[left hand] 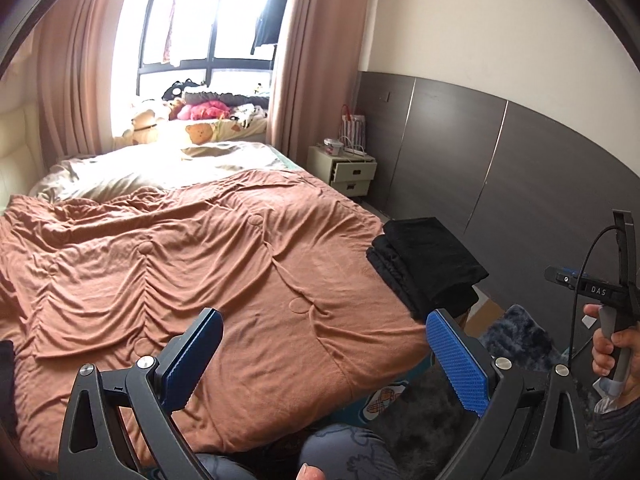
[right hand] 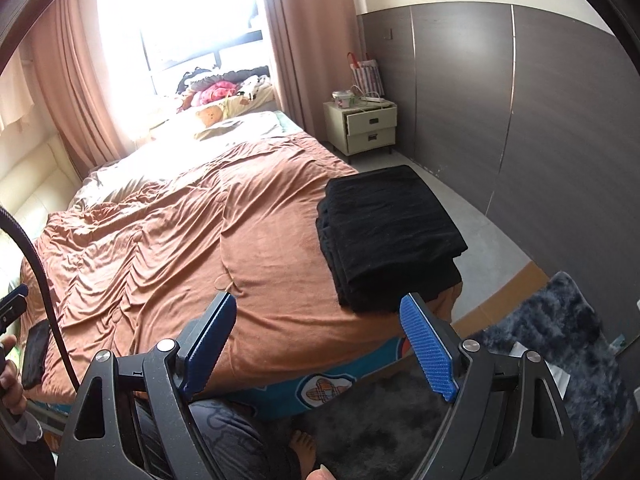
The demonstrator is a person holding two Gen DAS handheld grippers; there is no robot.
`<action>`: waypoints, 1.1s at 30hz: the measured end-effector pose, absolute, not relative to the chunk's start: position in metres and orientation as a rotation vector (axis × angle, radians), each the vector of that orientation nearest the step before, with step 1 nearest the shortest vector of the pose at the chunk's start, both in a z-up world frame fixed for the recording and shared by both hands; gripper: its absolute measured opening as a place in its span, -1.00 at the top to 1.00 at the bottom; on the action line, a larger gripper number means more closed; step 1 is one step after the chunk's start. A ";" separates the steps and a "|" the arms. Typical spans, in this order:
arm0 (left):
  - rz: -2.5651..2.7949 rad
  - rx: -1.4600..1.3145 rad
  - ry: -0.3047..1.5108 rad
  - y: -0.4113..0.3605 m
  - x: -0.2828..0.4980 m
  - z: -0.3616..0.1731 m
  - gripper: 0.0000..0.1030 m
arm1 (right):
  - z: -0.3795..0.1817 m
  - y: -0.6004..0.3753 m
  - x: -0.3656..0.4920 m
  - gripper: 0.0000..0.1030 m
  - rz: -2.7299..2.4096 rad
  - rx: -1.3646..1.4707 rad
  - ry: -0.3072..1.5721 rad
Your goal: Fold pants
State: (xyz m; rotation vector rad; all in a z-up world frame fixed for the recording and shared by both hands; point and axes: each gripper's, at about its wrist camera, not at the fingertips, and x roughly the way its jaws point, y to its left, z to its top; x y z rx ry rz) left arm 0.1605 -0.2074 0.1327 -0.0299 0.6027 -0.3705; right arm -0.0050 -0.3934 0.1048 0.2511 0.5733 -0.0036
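Home bedroom: bed (left hand: pixel 224 248), nightstand (left hand: pixel 348 168), curtains (left hand: pixel 80 92)

**Black pants folded at the bed's corner**

The pants (right hand: pixel 390 236) are black and folded into a flat, roughly rectangular stack of several layers. They rest on the brown bedspread (right hand: pixel 208 232) at its near right corner, one end overhanging the edge. The stacked folds may belong to more than one garment; the dark fabric hides this.
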 end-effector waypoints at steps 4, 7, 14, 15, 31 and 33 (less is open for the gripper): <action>-0.339 -0.029 0.581 -0.189 0.140 0.132 -0.99 | 0.102 -0.375 -0.028 -0.63 0.023 0.235 0.540; -0.321 -0.037 0.580 -0.178 0.127 0.128 -0.99 | 0.100 -0.363 -0.045 -0.63 0.038 0.225 0.513; -0.280 -0.023 0.550 -0.158 0.090 0.119 -0.99 | 0.081 -0.344 -0.076 -0.63 0.067 0.195 0.479; -0.270 -0.017 0.545 -0.156 0.084 0.117 -0.99 | 0.078 -0.342 -0.080 -0.63 0.073 0.196 0.475; -0.192 0.017 0.504 -0.151 0.022 0.074 -0.99 | 0.021 -0.292 -0.122 -0.63 0.145 0.169 0.413; -0.186 0.025 0.502 -0.151 0.016 0.068 -0.99 | 0.015 -0.285 -0.122 -0.63 0.151 0.163 0.418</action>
